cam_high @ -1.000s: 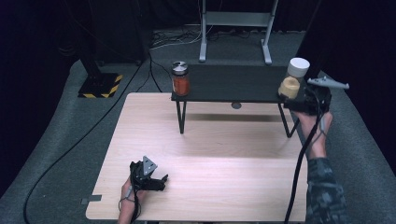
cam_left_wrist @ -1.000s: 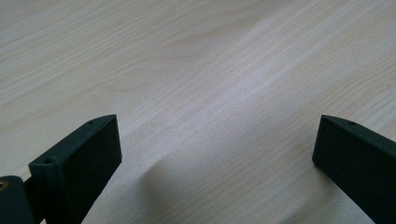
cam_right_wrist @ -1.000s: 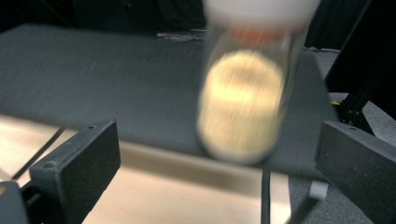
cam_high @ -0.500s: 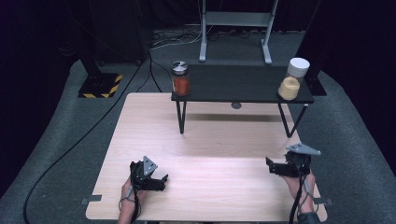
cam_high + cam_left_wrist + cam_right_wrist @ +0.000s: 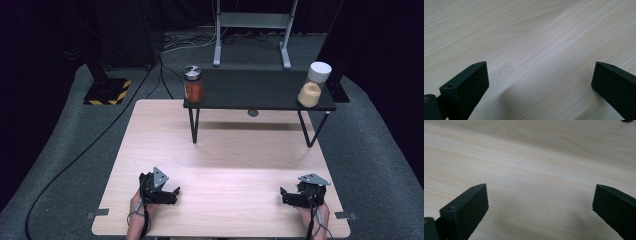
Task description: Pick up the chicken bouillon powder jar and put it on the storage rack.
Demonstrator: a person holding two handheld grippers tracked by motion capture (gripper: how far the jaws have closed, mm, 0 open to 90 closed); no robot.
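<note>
On the far black shelf (image 5: 260,92), a red-filled jar (image 5: 193,84) stands left and a white-capped jar (image 5: 315,85) right. Both look, probably, parked. Near the table (image 5: 225,150) edge, left gripper (image 5: 167,192) and right gripper (image 5: 287,194) rest, jaws released, empty.

Two jars upright on a black shelf (image 5: 260,92), well beyond both sets of jaws: red-filled jar (image 5: 193,84) with metal lid ahead of the left jaws, pale-yellow-filled jar (image 5: 315,85) with white lid ahead of the right.
</note>
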